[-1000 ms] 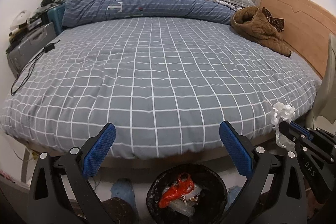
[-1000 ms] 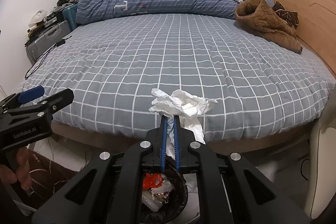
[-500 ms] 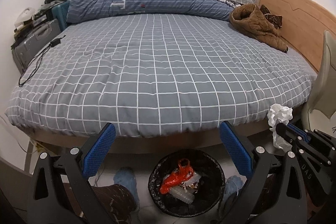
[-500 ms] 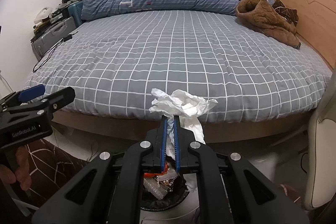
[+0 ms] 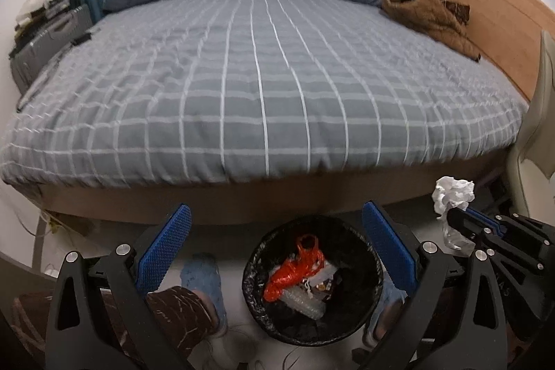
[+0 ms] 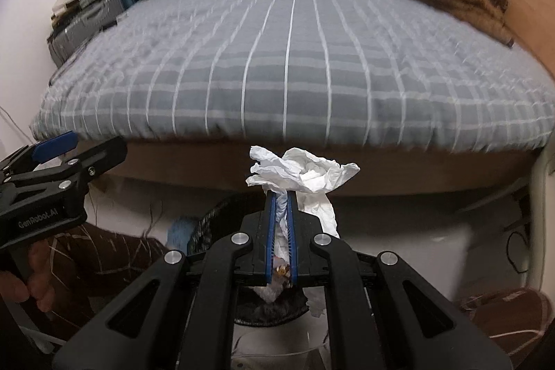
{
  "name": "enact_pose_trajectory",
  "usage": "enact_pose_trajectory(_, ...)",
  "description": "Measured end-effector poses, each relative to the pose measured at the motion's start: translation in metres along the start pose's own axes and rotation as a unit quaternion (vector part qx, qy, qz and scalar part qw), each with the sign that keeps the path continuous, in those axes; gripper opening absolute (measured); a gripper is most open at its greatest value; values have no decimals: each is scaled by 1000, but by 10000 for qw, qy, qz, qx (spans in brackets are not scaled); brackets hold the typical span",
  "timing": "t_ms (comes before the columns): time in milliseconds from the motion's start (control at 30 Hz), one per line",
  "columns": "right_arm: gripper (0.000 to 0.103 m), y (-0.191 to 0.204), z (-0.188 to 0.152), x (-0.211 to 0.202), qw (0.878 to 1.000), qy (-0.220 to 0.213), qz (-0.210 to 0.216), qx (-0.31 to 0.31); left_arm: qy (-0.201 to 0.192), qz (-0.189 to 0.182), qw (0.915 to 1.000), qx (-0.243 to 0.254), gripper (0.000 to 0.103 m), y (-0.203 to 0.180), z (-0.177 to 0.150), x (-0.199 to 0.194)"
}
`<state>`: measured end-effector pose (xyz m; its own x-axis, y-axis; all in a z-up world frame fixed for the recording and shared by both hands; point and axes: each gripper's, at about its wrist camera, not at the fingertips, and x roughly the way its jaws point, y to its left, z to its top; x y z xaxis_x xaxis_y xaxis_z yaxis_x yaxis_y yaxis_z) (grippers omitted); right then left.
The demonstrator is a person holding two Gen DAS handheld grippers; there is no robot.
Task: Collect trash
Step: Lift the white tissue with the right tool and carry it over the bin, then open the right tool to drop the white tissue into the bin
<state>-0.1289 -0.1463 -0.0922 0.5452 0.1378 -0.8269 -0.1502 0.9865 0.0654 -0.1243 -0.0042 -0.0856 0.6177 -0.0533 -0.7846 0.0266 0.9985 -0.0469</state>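
Note:
My right gripper (image 6: 281, 196) is shut on a crumpled white tissue (image 6: 301, 174), held above the floor in front of the bed. The tissue also shows in the left wrist view (image 5: 452, 195), at the tip of the right gripper (image 5: 461, 222). A black-lined trash bin (image 5: 314, 281) stands on the floor below, holding a red bag (image 5: 295, 269) and clear plastic wrappers. In the right wrist view the bin (image 6: 208, 224) is mostly hidden behind my gripper. My left gripper (image 5: 275, 241) is open and empty, its blue pads either side of the bin.
A large bed with a grey checked cover (image 5: 263, 85) fills the view ahead. A brown jacket (image 5: 426, 9) lies at its far right by the wooden headboard (image 5: 499, 19). A suitcase (image 5: 45, 40) stands at the left. My slippered feet (image 5: 203, 280) flank the bin.
Both grippers have pulled back from the bed and tilted down. The bin and floor now show more fully; the tissue stays clamped in the right gripper.

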Motion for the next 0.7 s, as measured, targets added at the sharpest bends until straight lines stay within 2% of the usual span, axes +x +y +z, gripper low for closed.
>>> enact_pose_trajectory(100,6,-1,-5,31,9996,262,74,-16,313,43,9995,54,97,2,-8,30)
enact_pose_trajectory(467,6,16,-8,102,9948,932,359,-184,981,209,9950,44,97,17,-23,100)
enact_pose_trajectory(633,10,25,-10,121,9929,1092,373,-290,1164,214,9929,-118,97,29,-31,115)
enact_pose_trajectory(700,19,25,-11,125,9926,1120,367,-305,1181,247,9926,-160,97,33,-33,118)
